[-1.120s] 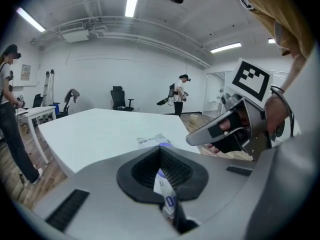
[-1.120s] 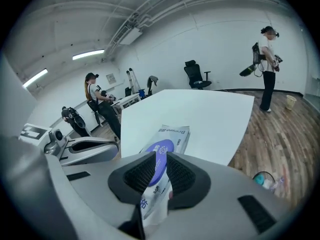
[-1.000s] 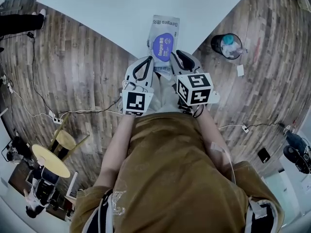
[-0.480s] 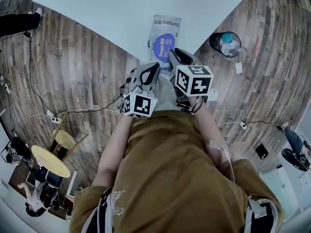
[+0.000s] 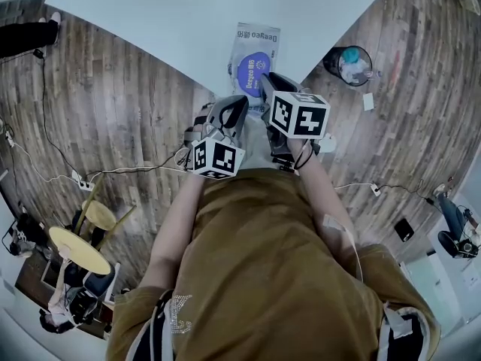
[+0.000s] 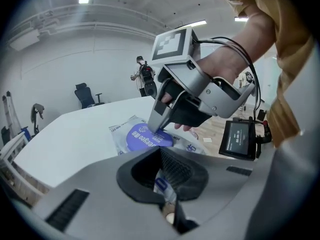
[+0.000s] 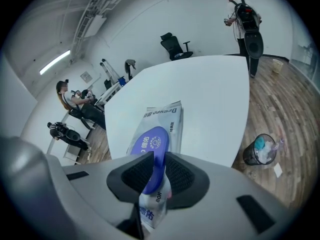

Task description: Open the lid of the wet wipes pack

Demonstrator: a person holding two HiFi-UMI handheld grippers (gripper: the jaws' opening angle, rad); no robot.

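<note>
In the head view, the two marker cubes and the bodies of the grippers cover the near end of the wet wipes pack [image 5: 255, 42]. From there I cannot see where the fingers touch it. I see only that the pack lies flat on the table [image 5: 173, 13], close to the edge nearest the person.

The right gripper view shows more. The right gripper [image 7: 152, 173] has its fingers closed on the near edge of the purple lid [image 7: 152, 143], which stands between the pads. I cannot tell whether the lid is lifted from its seat.

In the left gripper view, the left gripper [image 6: 165, 180] has its fingers closed on the near end of the pack. A white and blue piece of the wrapper sits between the pads. This view also shows the right gripper from the side, with its fingers coming down on the lid. The gripper's own body hides the rest of the near part of the pack.

The table is white and bare around the pack. The floor [image 5: 113, 104] is of wooden planks. A waste bin [image 5: 350, 68] stands on it beside the table. An office chair [image 7: 175, 46] and a standing person [image 7: 243, 16] are near the far wall.
</note>
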